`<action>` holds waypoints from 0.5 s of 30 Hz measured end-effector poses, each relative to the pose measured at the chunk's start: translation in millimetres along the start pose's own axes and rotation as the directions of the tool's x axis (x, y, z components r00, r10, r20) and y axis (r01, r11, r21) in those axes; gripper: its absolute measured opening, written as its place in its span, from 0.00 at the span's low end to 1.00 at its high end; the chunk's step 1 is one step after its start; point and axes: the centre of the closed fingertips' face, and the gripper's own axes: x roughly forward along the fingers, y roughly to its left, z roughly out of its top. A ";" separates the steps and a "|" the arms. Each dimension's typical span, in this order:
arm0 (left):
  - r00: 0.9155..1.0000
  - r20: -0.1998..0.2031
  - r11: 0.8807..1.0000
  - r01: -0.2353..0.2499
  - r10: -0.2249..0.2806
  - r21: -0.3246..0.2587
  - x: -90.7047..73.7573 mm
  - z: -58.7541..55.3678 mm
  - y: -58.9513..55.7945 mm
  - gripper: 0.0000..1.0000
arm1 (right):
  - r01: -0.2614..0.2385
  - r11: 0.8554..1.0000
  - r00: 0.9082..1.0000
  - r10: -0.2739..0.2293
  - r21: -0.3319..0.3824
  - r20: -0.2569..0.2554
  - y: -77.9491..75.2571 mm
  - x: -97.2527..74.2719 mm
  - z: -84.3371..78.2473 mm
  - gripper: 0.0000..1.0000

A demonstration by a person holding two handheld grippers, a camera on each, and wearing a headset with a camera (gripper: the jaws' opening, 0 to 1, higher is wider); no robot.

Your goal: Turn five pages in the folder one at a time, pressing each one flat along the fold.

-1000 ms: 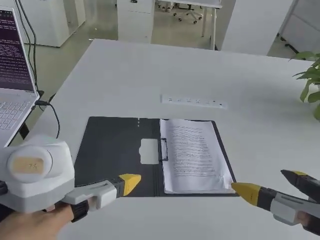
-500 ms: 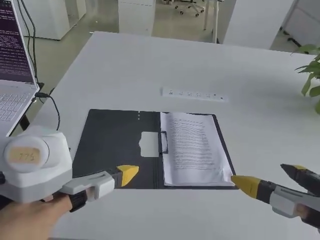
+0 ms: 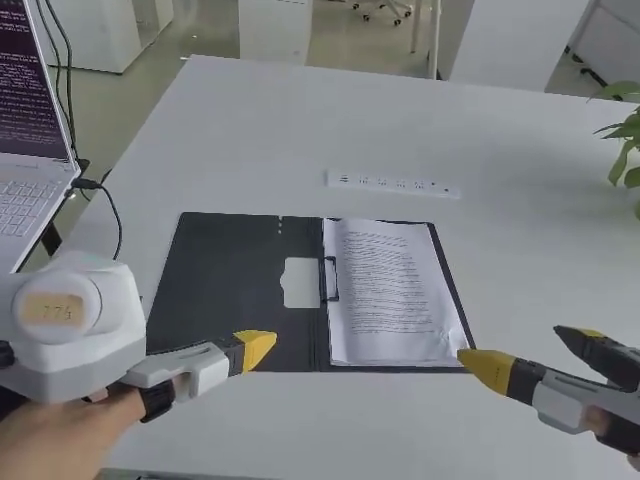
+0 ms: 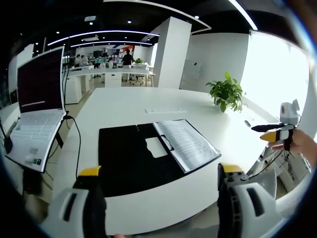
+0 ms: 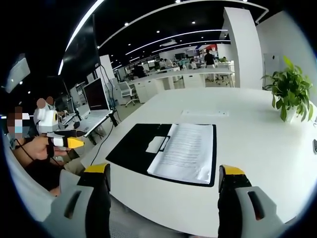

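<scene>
Folder: black hard-cover folder point(image 3: 235, 295), open and flat on the white table point(image 3: 300, 120); left cover bare except for a white paper slip point(image 3: 300, 282) beside the spine.
Pages: stack of white printed sheets point(image 3: 390, 290) on the folder's right half, lying flat, held at the spine by a black metal clip point(image 3: 328, 279).
Left gripper: grey yellow-tipped left gripper point(image 4: 159, 171) at the folder's near left corner, one yellow tip over the near edge of the left cover; jaws spread wide, nothing between them.
Right gripper: grey yellow-tipped right gripper point(image 3: 525, 352) off the folder's near right corner, nearer tip just beside that corner, contact unclear; jaws wide apart, empty.
Power strip: long white power strip point(image 3: 393, 184) just beyond the folder's far edge, apart from it.
Laptop: open silver laptop point(image 3: 25, 150) well left of the folder, black cable point(image 3: 108, 215) trailing from it toward the folder.
Plant: green leafy plant point(image 3: 625, 140) well right of the folder.
</scene>
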 end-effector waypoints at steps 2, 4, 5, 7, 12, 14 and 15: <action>1.000 -0.001 1.000 -0.002 0.002 0.001 0.0 0.0 0.6 0.94 | 0.001 1.000 1.000 -0.001 -0.004 -0.001 -0.8 0.0 0.7 0.90; 1.000 -0.003 1.000 -0.004 0.004 0.000 0.0 0.0 1.1 0.94 | 0.001 1.000 1.000 -0.001 -0.002 -0.001 -2.1 0.4 1.8 0.90; 1.000 -0.004 1.000 -0.003 0.003 0.000 0.1 0.0 1.0 0.94 | 0.000 1.000 1.000 0.000 -0.001 0.001 -2.4 0.5 2.4 0.90; 1.000 -0.007 1.000 -0.003 0.003 0.001 1.0 -0.6 0.8 0.94 | 0.000 1.000 1.000 0.000 -0.001 0.003 -2.8 0.9 3.2 0.90; 1.000 -0.015 1.000 0.004 -0.004 0.010 5.4 -1.9 -1.6 0.93 | -0.001 1.000 1.000 0.001 0.002 -0.001 -4.2 1.8 1.5 0.90; 1.000 -0.016 1.000 0.008 -0.008 0.011 7.0 -2.0 -2.5 0.93 | 0.000 1.000 1.000 0.000 0.002 -0.002 -4.8 1.9 0.9 0.90; 1.000 -0.018 1.000 0.009 -0.009 0.012 8.1 -2.4 -3.2 0.92 | 0.001 1.000 1.000 -0.001 0.004 -0.002 -5.2 1.9 0.4 0.90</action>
